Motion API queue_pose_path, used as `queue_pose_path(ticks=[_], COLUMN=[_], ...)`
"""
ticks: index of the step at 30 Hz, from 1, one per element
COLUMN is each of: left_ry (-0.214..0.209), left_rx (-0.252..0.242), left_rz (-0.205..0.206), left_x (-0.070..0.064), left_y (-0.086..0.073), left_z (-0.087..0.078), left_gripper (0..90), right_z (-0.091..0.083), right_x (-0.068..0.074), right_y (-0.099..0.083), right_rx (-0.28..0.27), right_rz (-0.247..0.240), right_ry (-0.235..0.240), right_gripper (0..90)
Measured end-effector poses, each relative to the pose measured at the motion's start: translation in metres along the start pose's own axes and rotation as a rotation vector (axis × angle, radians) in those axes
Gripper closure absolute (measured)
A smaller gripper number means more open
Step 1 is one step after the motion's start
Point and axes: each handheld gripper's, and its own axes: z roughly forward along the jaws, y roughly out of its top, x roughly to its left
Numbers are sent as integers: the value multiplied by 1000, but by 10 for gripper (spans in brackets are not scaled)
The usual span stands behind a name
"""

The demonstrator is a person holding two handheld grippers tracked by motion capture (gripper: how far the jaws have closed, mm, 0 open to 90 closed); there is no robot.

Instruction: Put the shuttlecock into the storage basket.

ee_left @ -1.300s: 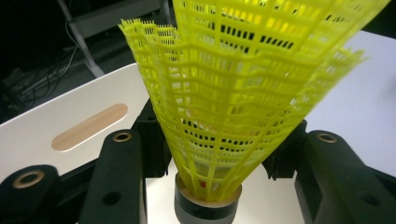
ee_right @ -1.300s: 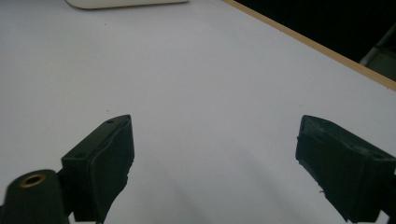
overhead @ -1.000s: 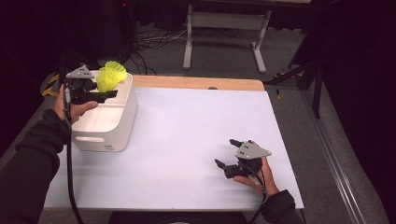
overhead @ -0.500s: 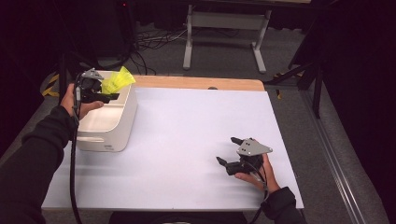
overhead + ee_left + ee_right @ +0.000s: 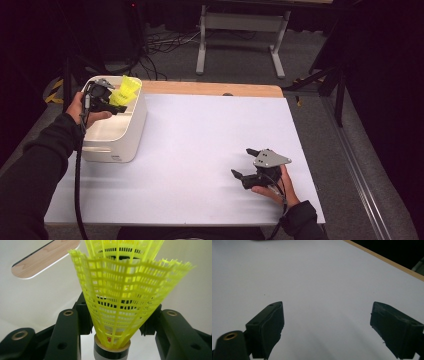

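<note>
Where the left gripper (image 5: 116,102) hangs over the white bin (image 5: 117,145) at the counter's (image 5: 200,150) far left corner, its jaws are clamped on a yellow shuttlecock (image 5: 126,90). Left gripper view: both jaws press the lower skirt of the shuttlecock (image 5: 117,300) from either side, the black-banded cork base toward the camera, the skirt flaring away. A second yellow skirt seems nested behind the first; cannot tell whether it is a separate shuttlecock. White bin wall behind. Right gripper (image 5: 247,162) sits low at the counter's near right, held in the right hand (image 5: 272,187). Right gripper view: jaws wide apart, bare white counter (image 5: 317,285) between them, holding nothing. Cannot tell whether it touches the surface.
</note>
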Motion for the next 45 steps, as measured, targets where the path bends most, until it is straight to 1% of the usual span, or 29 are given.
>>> queue_pose_path(ticks=[1, 2, 5, 6, 7, 9, 10, 12, 13, 17, 20, 22, 23, 25, 26, 27, 28, 29, 31, 32, 34, 36, 37, 39, 40, 42, 43, 44, 45], left_ry=[-3, -21, -20, -18, -24, -13, -11, -18, -16, -4, -17, -12, -6, 20, 17, 25, 32, 35, 48, 47, 64, 69, 87, 79, 87, 72, 77, 94, 87], left_rx=[6, 19, 79, 85, 87, 81, 94, 113, 113, 122, 141, 154, 151, 131, 110, 101, 89, 77, 16, -24, -68, -115, -147, -178, -193, -220, -227, -234, -241], left_rz=[1, 3, -1, 11, 6, 7, 13, 21, 13, 17, 13, 14, 13, 2, -1, 7, 25, 34, 30, 30, 63, 59, 94, 97, 109, 115, 121, 133, 137], left_x=[0, 0, -1, -1, -2, -3, -3, -4, -3, -4, -4, -4, -4, -4, -4, -5, -6, -6, -7, -8, -9, -12, -15, -20, -23, -27, -29, -32, -34], left_y=[1, 2, 4, 5, 6, 8, 8, 8, 8, 8, 7, 7, 7, 8, 8, 9, 10, 10, 11, 12, 13, 13, 14, 14, 15, 14, 14, 13, 12], left_z=[1, 3, 10, 11, 11, 12, 13, 14, 15, 15, 16, 18, 18, 15, 13, 11, 9, 6, -1, -6, -13, -22, -29, -37, -41, -48, -49, -52, -54], left_gripper=[538, 528, 505, 503, 496, 446, 424, 431, 423, 418, 415, 368, 311, 230, 222, 188, 167, 155, 141, 140, 131, 128, 127, 130, 125, 130, 132, 136, 138], right_z=[0, 0, -1, 0, 0, -1, -1, -1, 0, 1, 1, 1, 1, 1, 1, 1, 1, 1, 1, 0, 0, -1, -2, -5, -6, -8, -8, -8, -8], right_x=[0, 0, 0, 0, 0, 0, 0, 0, 0, 1, 2, 2, 2, 2, 1, 1, 1, 1, 1, 1, 1, 1, 1, 2, 2, 2, 3, 3, 3], right_y=[0, 0, 0, 0, 0, -1, -1, -1, -1, -1, -1, -1, -1, -1, -1, -1, -1, -1, -1, 0, 0, 1, 1, 2, 3, 4, 4, 4, 4], right_rx=[1, 1, 0, 0, -1, -3, -5, -5, -5, 2, 7, 7, 10, 10, 11, 11, 11, 12, 10, 9, 7, 5, 1, -9, -15, -24, -21, -21, -25], right_rz=[-1, 0, 0, 2, 5, 9, 13, 15, 15, 15, 11, 13, 12, 11, 11, 12, 9, 7, 5, 6, 7, 3, 4, 3, 4, 5, 1, -1, 0], right_ry=[1, 2, 1, 3, 5, 10, 11, 14, 16, 23, 27, 26, 26, 27, 27, 26, 24, 22, 19, 16, 7, -2, -7, -16, -23, -27, -31, -35, -36], right_gripper=[132, 132, 132, 132, 132, 132, 132, 132, 132, 131, 131, 130, 128, 128, 128, 128, 128, 128, 127, 127, 127, 127, 127, 127, 127, 128, 127, 127, 129])
